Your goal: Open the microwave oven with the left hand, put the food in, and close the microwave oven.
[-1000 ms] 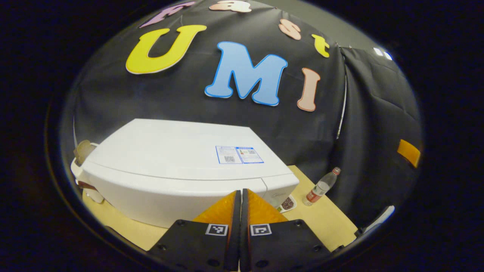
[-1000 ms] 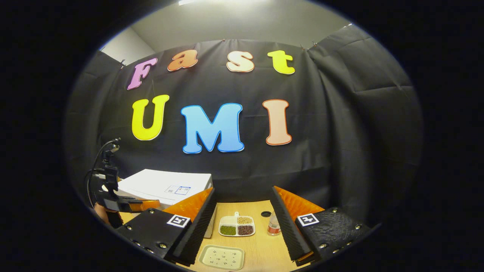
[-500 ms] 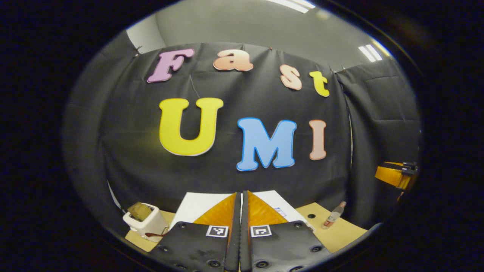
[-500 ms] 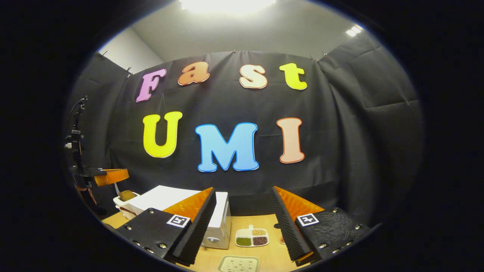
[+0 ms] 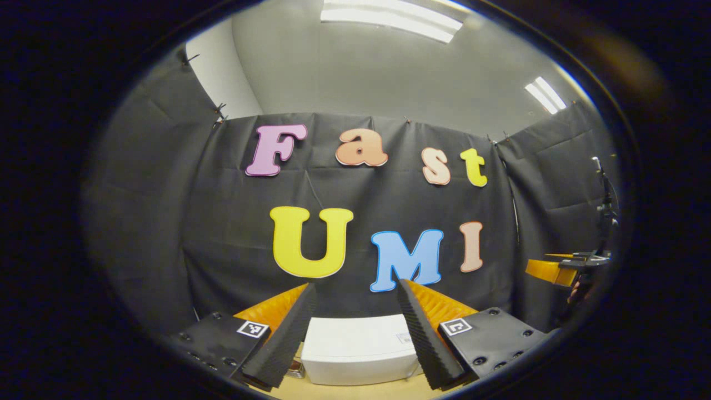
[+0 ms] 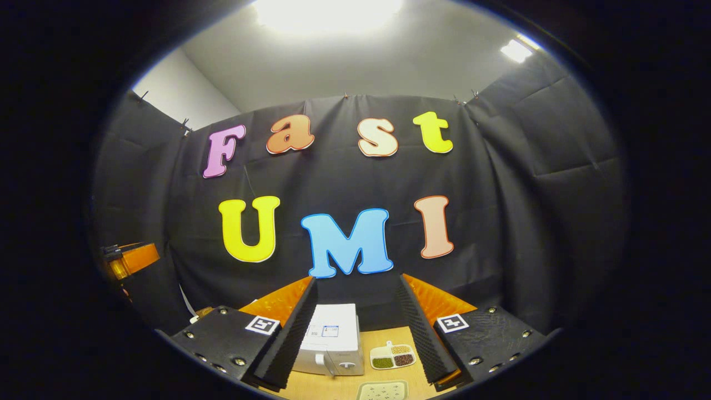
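Note:
The white microwave [image 5: 358, 347] stands on the wooden table [image 6: 333, 386], low in the left gripper view between my fingers and some way off. In the right gripper view the microwave [image 6: 333, 339] shows its front with the door shut. To its right lies a divided dish of beans and grains [image 6: 393, 356], and a pale speckled tray [image 6: 383, 390] lies nearer. My left gripper [image 5: 355, 284] is open and holds nothing. My right gripper [image 6: 356, 278] is open and holds nothing too. Both hang high above the table, well back from the microwave.
The other gripper [image 5: 561, 269] shows at the right edge of the left gripper view. In the right gripper view the left gripper [image 6: 130, 260] sits at the far left edge. Black cloth walls close the booth behind and at both sides.
My left gripper has gone from shut to open. Both grippers have risen and drawn back, so the microwave now looks smaller and lower. The right gripper stayed open.

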Tool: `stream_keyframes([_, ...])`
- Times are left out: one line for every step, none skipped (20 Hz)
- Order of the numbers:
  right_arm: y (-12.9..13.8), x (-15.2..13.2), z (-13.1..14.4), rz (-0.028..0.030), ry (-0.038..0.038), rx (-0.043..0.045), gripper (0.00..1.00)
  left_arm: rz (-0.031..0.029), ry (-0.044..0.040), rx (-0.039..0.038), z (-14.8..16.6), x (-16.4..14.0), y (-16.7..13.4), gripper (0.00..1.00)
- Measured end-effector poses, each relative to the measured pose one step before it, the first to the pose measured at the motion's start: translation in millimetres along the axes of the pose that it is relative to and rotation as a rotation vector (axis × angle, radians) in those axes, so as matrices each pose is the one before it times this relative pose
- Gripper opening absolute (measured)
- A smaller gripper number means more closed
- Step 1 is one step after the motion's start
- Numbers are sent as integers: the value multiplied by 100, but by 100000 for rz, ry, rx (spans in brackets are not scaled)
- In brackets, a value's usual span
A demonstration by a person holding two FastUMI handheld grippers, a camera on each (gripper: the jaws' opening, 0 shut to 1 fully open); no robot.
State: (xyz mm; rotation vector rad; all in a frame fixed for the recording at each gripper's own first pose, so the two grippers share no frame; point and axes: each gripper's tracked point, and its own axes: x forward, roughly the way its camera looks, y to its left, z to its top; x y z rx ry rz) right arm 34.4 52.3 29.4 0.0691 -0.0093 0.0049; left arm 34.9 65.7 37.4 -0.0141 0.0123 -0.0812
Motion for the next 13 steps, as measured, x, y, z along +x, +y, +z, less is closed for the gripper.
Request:
stream_keyframes([321,-557,-6,-768,97,-641,88,-380,319,-283,-79,-380,436,96])
stream_keyframes([192,-487,91,-815,145,-334,88,-577,649,-655,-8,-483,342,95])
stream_keyframes([294,-549,-8,-391,14,-319,88,-487,301,-525,6,-333,349,95])
stream_keyframes([313,-598,20,-500,-18,-486,88,-136,-270,-203,179,-216,369,96])
stream_keyframes([269,-471,-11,-347,-167,-686,88,29,-633,-217,129,-276,365,98])
stream_keyframes([267,-475,-128,-204,-112,-1005,88,-312,-497,-485,144,-236,261,96])
stream_keyframes([249,-309,-219,-389,386,-1013,88,-369,-300,-433,-1,-300,96,96])
stream_keyframes([303,-262,-143,106,434,-668,88,33,-32,-92,35,-278,233,96])
stream_keyframes([400,-296,-118,554,342,-503,88,213,0,218,-71,-164,252,96])
stream_keyframes([432,-77,-135,556,338,-530,87,618,-138,299,83,-245,265,96])
stream_keyframes([207,-212,-163,285,267,-486,87,575,139,189,-52,-156,333,96])
stream_keyframes([163,-124,-67,358,11,-260,88,221,126,-102,60,-236,162,96])
stream_keyframes([189,-95,-107,529,-109,-210,88,214,0,-155,-124,-369,-99,96])
